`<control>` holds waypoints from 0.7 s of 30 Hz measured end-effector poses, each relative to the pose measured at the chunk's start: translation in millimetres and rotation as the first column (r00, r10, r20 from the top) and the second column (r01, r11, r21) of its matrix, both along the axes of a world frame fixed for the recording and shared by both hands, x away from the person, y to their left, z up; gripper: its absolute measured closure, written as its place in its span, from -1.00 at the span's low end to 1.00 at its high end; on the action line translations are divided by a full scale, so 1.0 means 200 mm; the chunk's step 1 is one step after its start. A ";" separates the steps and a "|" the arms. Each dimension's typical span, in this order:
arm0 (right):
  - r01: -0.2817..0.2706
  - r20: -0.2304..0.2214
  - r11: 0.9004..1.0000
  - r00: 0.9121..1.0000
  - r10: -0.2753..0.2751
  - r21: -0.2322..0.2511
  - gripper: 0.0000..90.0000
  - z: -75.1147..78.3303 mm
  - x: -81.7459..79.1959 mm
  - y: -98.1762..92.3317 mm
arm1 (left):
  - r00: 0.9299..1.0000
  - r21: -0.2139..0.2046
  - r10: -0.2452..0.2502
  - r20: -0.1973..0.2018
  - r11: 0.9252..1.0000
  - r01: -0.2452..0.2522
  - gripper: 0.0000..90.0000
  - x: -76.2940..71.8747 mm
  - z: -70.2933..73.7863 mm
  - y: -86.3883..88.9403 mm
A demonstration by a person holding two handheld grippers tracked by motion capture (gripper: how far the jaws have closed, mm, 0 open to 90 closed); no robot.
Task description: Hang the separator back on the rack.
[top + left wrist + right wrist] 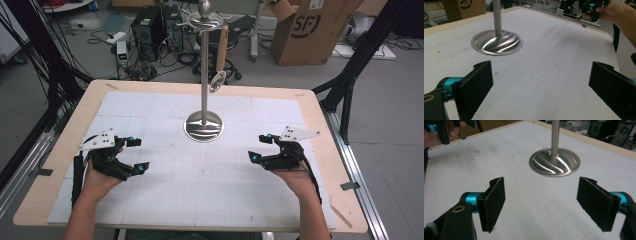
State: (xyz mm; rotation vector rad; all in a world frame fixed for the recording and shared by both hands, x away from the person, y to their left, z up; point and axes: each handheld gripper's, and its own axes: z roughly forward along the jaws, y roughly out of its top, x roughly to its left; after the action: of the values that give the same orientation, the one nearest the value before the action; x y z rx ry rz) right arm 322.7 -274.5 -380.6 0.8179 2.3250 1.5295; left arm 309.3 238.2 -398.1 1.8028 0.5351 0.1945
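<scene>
While it stands upright, stand gleams silver.

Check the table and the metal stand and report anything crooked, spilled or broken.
Nothing stands out. The metal stand is upright on its round base on the white mat. The mat lies flat, with only faint scuff marks. Both tongs, left and right, are open and hold nothing.

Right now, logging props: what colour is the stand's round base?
Shiny silver base, clearest in right gripper view.
</scene>
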 end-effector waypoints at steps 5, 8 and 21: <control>-0.005 0.000 1.000 1.000 0.005 -0.002 -0.54 -0.01 0.00 0.01 | 1.000 -0.009 0.000 0.001 1.000 0.000 -0.87 -0.01 0.01 0.00; -0.014 0.001 1.000 1.000 0.014 0.000 -0.56 -0.01 0.00 0.01 | 1.000 -0.004 -0.001 0.002 1.000 0.001 -0.87 0.00 0.00 0.00; -0.011 -0.001 1.000 1.000 0.011 -0.011 -0.56 -0.02 0.00 0.02 | 1.000 0.008 -0.003 0.001 1.000 0.003 -0.87 0.00 0.00 0.00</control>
State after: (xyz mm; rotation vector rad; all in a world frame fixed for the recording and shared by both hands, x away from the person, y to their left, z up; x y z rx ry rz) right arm 322.2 -271.4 -384.0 0.8049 2.3405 1.5200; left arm 309.4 238.4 -398.9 1.8109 0.5315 0.1961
